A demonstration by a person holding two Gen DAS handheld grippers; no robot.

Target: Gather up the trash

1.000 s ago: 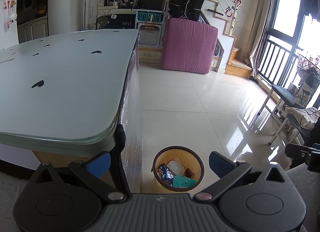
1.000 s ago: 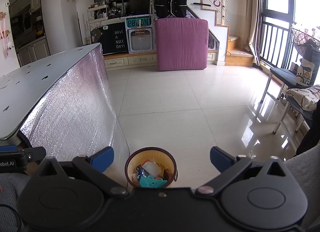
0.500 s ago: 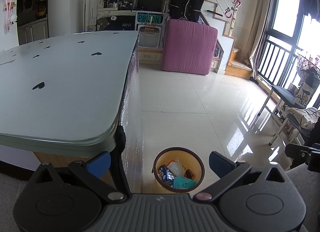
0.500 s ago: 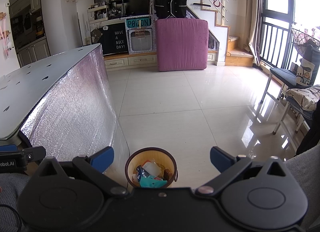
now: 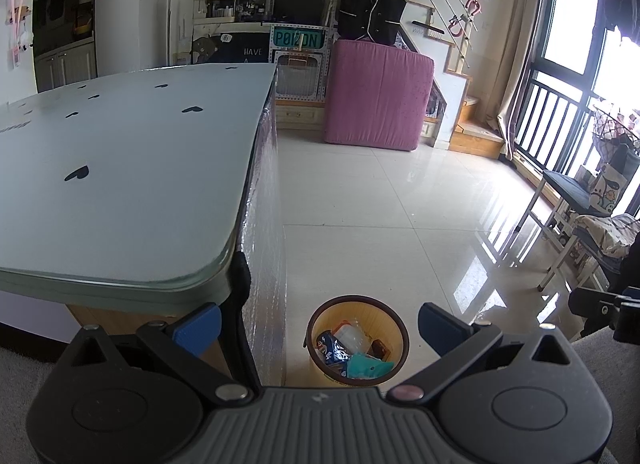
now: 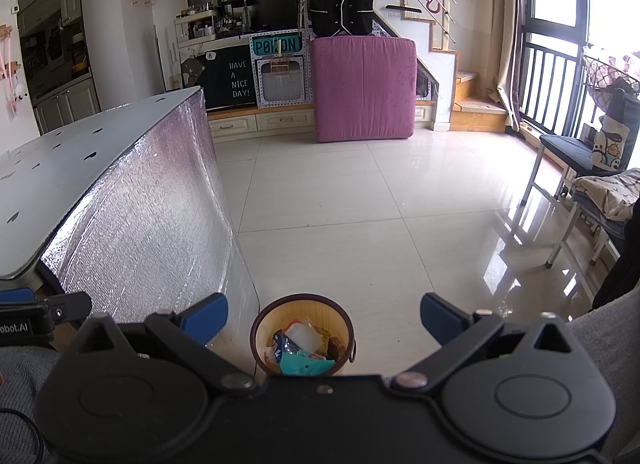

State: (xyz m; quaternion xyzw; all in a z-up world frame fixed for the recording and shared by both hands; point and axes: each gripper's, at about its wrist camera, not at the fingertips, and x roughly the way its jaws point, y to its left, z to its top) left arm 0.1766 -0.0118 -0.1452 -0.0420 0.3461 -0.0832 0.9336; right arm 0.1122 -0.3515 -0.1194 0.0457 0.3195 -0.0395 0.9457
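A round yellow waste bin (image 5: 396, 328) (image 6: 344, 324) stands on the floor beside the table corner. Inside lie a teal wrapper (image 5: 366, 368) (image 6: 304, 364), a blue packet (image 5: 328, 346) and a clear plastic piece (image 6: 306, 336). My left gripper (image 5: 318, 322) hangs above and in front of the bin, open, with nothing between its blue fingertips. My right gripper (image 6: 324, 316) is open too, empty, over the same bin. The left gripper's body shows at the right wrist view's left edge.
A pale glass-topped table (image 5: 120, 168) with black heart marks and a foil-covered side (image 6: 152, 216) fills the left. Glossy tiled floor (image 6: 360, 204) stretches ahead. A pink mattress (image 5: 376, 96) leans at the back. Chairs (image 6: 576, 168) stand by the window on the right.
The left wrist view has tilted slightly, so the tabletop sits a little higher in frame. The right gripper and the bin's contents have not moved.
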